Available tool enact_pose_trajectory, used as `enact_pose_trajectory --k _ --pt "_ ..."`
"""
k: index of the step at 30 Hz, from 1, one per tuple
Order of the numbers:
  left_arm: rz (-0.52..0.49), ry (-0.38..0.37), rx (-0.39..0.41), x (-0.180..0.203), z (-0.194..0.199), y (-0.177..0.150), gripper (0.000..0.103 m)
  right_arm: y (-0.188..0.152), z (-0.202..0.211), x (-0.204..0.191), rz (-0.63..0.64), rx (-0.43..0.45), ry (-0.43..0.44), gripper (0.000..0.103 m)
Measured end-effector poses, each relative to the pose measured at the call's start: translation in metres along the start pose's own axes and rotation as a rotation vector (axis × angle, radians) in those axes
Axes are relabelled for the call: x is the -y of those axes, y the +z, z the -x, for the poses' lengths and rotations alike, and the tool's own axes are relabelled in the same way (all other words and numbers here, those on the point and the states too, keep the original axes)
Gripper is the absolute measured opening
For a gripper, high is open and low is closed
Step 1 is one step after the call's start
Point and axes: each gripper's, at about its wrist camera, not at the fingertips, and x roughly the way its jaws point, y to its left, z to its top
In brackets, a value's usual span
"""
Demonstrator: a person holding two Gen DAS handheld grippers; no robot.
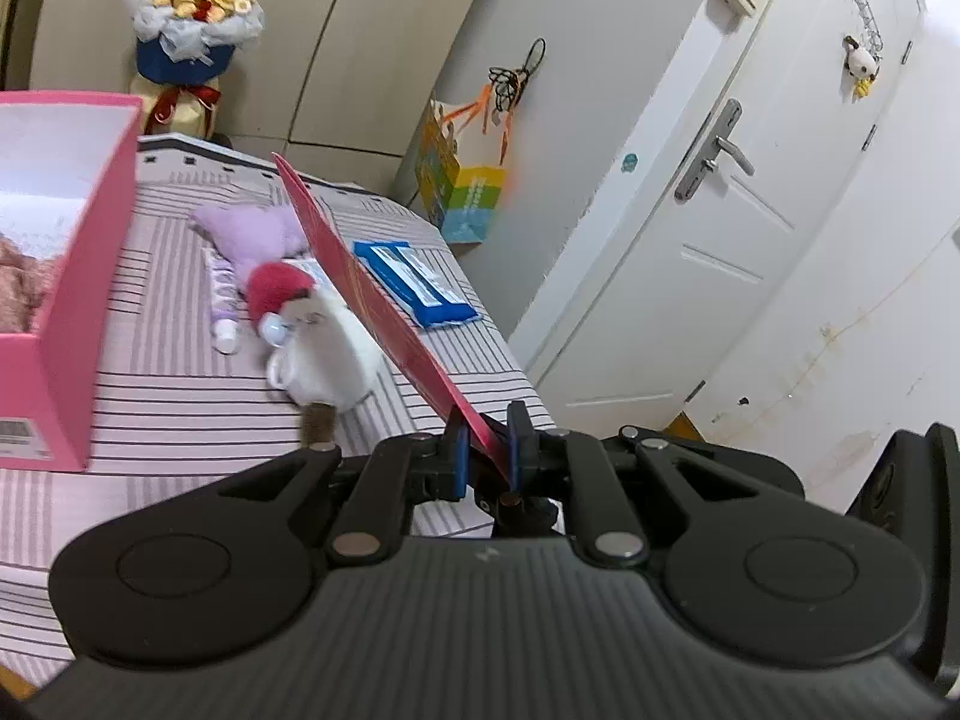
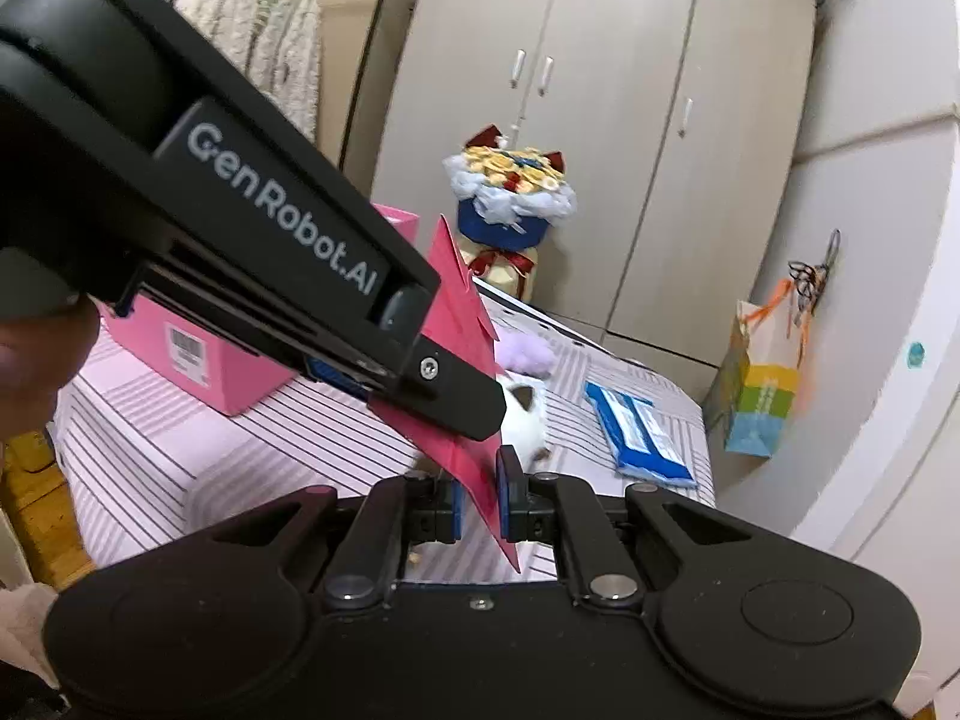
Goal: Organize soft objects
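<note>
Left wrist view shows the left gripper (image 1: 487, 450) with its blue pads (image 1: 459, 456) clenched on the near edge of a flat red lid (image 1: 360, 276), which rises edge-on from the jaws and slants away up to the left over the bed. Just beyond the fingers, to the left of the lid, a white plush toy with a red cap (image 1: 318, 336) lies on the striped bedcover (image 1: 180, 384), with a purple plush (image 1: 252, 234) behind it and a small white-and-purple tube (image 1: 221, 300) beside them. On the other side of the lid a blue packet (image 1: 414, 285) lies flat near the bed's edge. At the far left stands the open pink box (image 1: 66, 312), something pinkish and fuzzy showing inside it. Further out, a bouquet in blue wrapping (image 1: 192, 30) stands behind the bed against the wardrobe, a colourful paper bag (image 1: 459, 192) hangs by the wall, and a white door (image 1: 714, 198) with a metal handle fills the right. In the right wrist view the right gripper (image 2: 480, 501) is likewise clamped on a lower corner of the same lid (image 2: 462, 312), its pads pressed to either face of the card. The left gripper (image 2: 456, 402) crosses in from the upper left and pinches the lid higher up, close to the right one. Behind the lid the white plush (image 2: 525, 414) and purple plush (image 2: 525, 354) peek out, the blue packet (image 2: 639, 432) lies to the right, and the pink box (image 2: 204, 360) sits on the bed at the left.
</note>
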Motion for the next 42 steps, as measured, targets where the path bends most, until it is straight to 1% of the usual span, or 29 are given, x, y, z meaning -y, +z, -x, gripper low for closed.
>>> enact_pose_trajectory --k 3,5,8,12,15,18,21,25,28,32,35,38,42 --pt "-0.015 0.012 0.019 -0.005 0.018 0.004 0.011 0.010 0.002 -0.011 0.009 0.013 0.012 0.012" --pt "-0.042 0.025 0.038 -0.008 0.032 0.011 0.011 0.019 0.003 -0.019 0.019 0.032 0.020 0.012" --pt "-0.079 0.038 0.057 -0.014 0.049 0.023 0.011 0.039 0.001 -0.029 0.004 0.054 0.044 0.012" --pt "-0.090 0.048 0.073 -0.033 0.070 0.049 0.011 0.068 -0.008 -0.040 -0.009 0.079 0.066 0.012" --pt "-0.094 0.061 0.079 -0.046 0.082 0.068 0.011 0.088 -0.018 -0.053 0.006 0.103 0.062 0.012" --pt "-0.108 0.086 0.088 -0.060 0.092 0.084 0.011 0.107 -0.033 -0.064 0.023 0.121 0.078 0.012" --pt "-0.118 0.094 0.092 -0.077 0.097 0.096 0.011 0.119 -0.042 -0.077 0.020 0.133 0.099 0.012" --pt "-0.094 0.085 0.082 -0.106 0.096 0.106 0.011 0.128 -0.064 -0.088 -0.001 0.128 0.129 0.012" --pt "-0.065 0.081 0.087 -0.128 0.091 0.110 0.011 0.132 -0.085 -0.091 -0.005 0.106 0.148 0.012" --pt "0.013 0.049 0.085 -0.166 0.079 0.116 0.011 0.138 -0.113 -0.095 0.007 0.072 0.170 0.012" --pt "0.046 0.036 0.075 -0.190 0.071 0.121 0.011 0.145 -0.138 -0.102 0.036 0.043 0.191 0.012" --pt "0.106 0.026 0.048 -0.217 0.056 0.129 0.011 0.153 -0.161 -0.111 0.078 -0.001 0.207 0.012" --pt "0.160 0.023 0.022 -0.241 0.036 0.137 0.011 0.162 -0.191 -0.115 0.127 -0.053 0.209 0.012"
